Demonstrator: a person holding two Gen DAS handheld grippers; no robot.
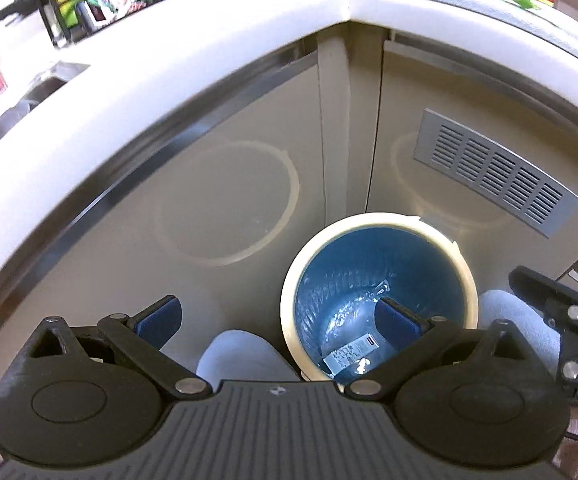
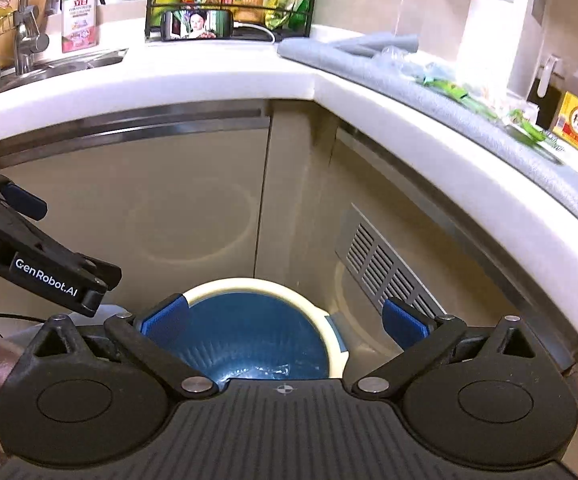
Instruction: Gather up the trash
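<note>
Grippers tilted down, jaws wide — above bin.

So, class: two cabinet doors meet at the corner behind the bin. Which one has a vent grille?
The right-hand cabinet door, under the counter with the grey mat; its metal vent grille has slots, whereas the left-hand door is plain.

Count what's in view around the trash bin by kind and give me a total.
Trash bins: 1
Clear wrappers inside it: 1
Cabinet vent grilles: 1
Grippers, both open and empty: 2, left gripper, right gripper
Total: 5
</note>
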